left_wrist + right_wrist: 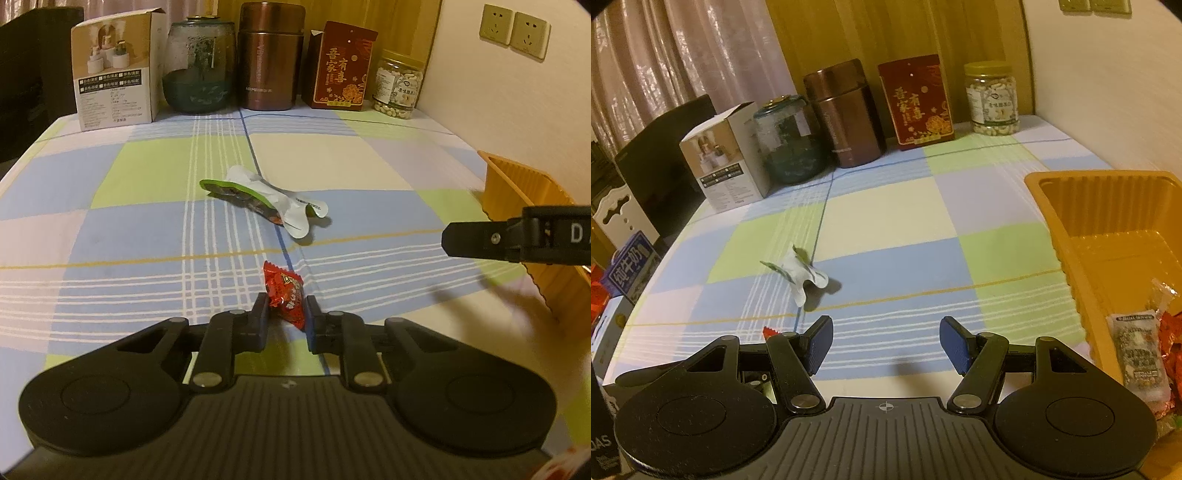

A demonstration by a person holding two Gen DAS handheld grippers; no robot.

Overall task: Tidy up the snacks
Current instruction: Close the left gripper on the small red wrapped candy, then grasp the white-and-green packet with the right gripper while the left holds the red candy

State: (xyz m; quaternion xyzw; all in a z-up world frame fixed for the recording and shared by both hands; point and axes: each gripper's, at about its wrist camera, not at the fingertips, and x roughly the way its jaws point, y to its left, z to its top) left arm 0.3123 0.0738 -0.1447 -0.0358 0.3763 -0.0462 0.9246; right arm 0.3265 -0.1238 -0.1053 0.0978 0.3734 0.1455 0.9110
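Observation:
A small red candy packet [286,295] rests on the checked tablecloth with my left gripper [287,308] shut on its lower half. Farther off lies a crumpled white and green snack packet [258,199], also seen in the right wrist view [799,275]. My right gripper [884,343] hovers open over the cloth with nothing between its blue pads [955,349]; one of its fingers [480,240] pokes in from the right of the left wrist view. An orange tray [1052,192] stands to its right and holds a grey snack packet [1137,354] and red wrappers [1171,332].
Along the back wall stand a white box [114,70], a glass jar [199,66], a brown flask [269,55], a red box [341,66] and a jar of nuts [397,85]. A milk carton [628,266] sits past the table's left edge.

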